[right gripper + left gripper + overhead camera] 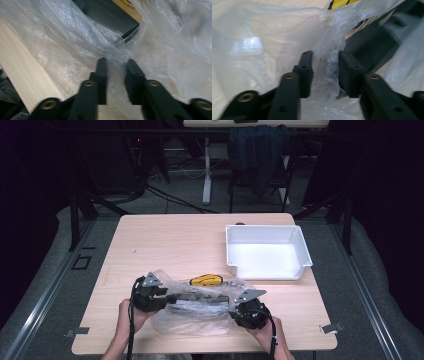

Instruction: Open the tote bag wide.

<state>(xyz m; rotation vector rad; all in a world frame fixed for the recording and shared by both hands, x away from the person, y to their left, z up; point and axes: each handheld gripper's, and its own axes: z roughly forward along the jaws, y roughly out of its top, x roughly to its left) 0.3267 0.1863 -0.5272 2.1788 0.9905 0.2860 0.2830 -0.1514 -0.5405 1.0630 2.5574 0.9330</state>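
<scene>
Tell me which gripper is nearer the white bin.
Right. The right gripper sits at the bag's right end, just below the white bin's near edge; the left gripper is at the bag's far left end.

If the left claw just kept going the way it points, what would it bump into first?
The left claw already has clear plastic bag film bunched between its jaws; going straight on, it would probably meet the black bar inside, though depth is unclear.
</scene>
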